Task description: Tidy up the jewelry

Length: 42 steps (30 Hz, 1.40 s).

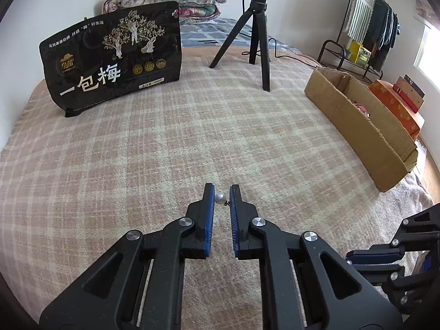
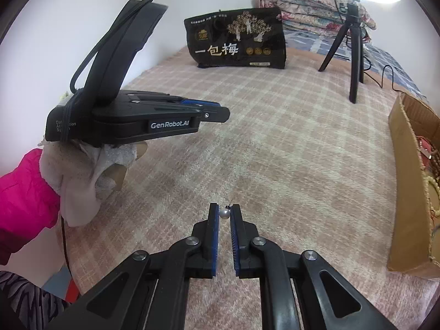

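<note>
Left gripper (image 1: 222,192): clamped on a pearl earring (image 1: 220,197), low centre of the left wrist view.
Right gripper (image 2: 224,211): pinching a second pearl earring (image 2: 224,214), low centre of its own view.
Surface: plaid blanket (image 1: 170,148) beneath both.
Cardboard box (image 1: 365,137): right side, beads inside.
Black snack bag (image 1: 112,57): upper left, upright.
Tripod (image 1: 254,35): top centre.
</note>
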Available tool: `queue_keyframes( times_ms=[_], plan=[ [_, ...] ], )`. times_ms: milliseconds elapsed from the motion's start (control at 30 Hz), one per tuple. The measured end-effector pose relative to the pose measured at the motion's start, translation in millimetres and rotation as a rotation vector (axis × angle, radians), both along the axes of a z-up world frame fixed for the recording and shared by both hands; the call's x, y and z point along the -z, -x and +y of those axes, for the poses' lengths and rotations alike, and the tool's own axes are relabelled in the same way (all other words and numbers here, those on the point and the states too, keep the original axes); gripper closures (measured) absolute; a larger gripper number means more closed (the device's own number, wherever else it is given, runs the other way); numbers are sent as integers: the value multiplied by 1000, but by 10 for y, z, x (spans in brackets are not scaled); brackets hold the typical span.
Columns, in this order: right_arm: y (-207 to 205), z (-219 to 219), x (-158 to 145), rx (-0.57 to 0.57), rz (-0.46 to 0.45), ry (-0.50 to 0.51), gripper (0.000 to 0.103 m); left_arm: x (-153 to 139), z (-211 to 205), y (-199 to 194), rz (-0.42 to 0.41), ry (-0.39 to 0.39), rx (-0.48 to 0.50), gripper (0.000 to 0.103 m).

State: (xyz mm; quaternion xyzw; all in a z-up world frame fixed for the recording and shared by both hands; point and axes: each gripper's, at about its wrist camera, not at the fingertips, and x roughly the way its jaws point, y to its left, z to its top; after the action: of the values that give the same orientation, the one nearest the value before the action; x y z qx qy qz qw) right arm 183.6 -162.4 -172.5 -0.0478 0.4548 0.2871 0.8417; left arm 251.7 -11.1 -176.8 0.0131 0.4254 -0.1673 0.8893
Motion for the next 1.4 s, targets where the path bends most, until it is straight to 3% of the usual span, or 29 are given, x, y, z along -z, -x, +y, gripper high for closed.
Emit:
queue_keyframes(
  times_ms=[733,1400],
  plan=[
    [232,-1142,-532,218,-102,-13,97,-459,-738,-13,-77,43,103,94],
    [154,-1904,-697,380,-150,14,97,-745,-1656,-486,-109,94,172,94]
  ],
)
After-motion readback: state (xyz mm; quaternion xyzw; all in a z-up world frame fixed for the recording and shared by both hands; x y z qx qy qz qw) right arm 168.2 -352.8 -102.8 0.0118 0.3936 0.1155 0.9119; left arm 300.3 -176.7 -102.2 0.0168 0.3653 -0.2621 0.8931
